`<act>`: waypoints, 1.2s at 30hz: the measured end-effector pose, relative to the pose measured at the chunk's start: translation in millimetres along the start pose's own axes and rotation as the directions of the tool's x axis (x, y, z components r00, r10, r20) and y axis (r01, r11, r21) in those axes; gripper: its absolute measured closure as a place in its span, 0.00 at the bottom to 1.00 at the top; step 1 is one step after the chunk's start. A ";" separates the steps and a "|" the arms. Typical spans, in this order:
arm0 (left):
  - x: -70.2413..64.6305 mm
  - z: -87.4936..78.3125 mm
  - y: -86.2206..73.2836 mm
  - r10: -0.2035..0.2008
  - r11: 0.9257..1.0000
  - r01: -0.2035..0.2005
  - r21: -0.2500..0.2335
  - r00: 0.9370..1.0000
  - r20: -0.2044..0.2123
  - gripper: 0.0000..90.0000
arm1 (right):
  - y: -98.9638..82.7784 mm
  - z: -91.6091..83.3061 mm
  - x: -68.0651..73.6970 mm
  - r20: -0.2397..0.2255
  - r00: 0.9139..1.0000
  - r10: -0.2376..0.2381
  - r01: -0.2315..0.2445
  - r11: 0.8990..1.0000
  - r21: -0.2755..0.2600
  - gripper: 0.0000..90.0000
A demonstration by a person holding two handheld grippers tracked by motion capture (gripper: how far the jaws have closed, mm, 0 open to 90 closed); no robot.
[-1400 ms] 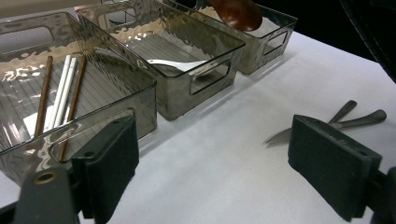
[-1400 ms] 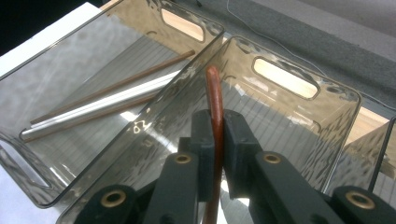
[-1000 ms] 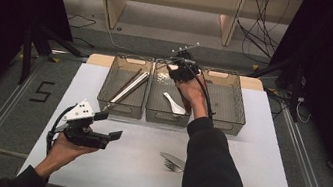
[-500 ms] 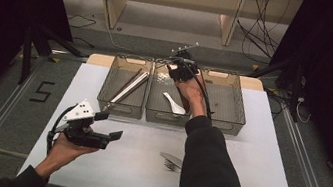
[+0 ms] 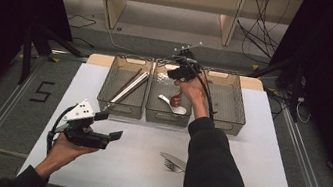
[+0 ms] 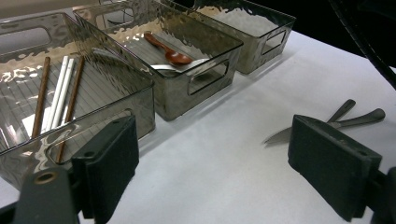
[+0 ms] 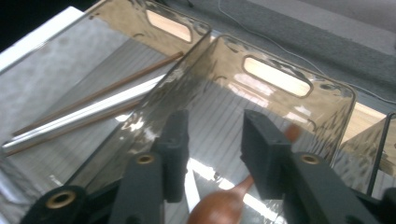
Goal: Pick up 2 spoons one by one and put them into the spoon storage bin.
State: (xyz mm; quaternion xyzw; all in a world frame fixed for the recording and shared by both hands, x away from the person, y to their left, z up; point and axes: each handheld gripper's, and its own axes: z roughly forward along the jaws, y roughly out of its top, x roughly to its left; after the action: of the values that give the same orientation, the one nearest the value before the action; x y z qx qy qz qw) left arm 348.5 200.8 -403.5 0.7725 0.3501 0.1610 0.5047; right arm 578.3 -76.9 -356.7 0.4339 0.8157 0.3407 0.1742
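My right gripper (image 5: 178, 72) hangs over the middle bin (image 5: 152, 116). In the right gripper view its jaws (image 7: 215, 127) have just been opening and stand apart. A red-brown spoon (image 7: 218, 208) lies loose just below the gap, with no pad touching it. That spoon (image 5: 175, 100) rests in the bin next to a white spoon (image 5: 176, 108). My left gripper (image 5: 109, 126) hovers over the table's front left, open wide and empty (image 6: 215, 172). A knife and fork (image 5: 173, 162) lie on the white table.
Three smoky clear bins stand in a row at the table's far side. The left bin (image 5: 105, 100) holds chopsticks (image 5: 127, 89). The right bin (image 5: 238, 116) holds no utensils that I can see. The person's right sleeve (image 5: 214, 177) crosses the table's middle.
The right gripper's jaws have opened. The red-brown spoon now lies in the middle bin below the hand. Neither hand has shifted.
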 end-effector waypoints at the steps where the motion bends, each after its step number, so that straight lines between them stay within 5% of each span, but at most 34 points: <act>1: 0.2 0.0 0.0 0.000 1.000 0.000 0.001 1.000 0.000 0.17 | 0.1 -2.0 1.1 -0.004 1.000 -0.002 0.002 1.000 0.003 0.62; 10: 0.8 -0.1 -0.4 -0.002 1.000 0.002 0.002 1.000 -0.001 0.17 | -8.5 -26.6 10.4 -0.097 0.994 -0.047 0.049 0.999 0.023 0.48; 36: 0.3 -0.3 -0.3 -0.003 1.000 0.003 0.001 1.000 -0.006 0.17 | -89.0 -103.9 14.6 -0.164 0.980 -0.117 0.116 0.993 -0.017 0.38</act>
State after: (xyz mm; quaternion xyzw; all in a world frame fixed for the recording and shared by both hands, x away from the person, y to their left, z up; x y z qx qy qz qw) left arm 348.4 201.4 -403.7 0.7719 0.3529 0.1622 0.5034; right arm 457.4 -141.7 -346.0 0.3552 0.8500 0.3675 0.1276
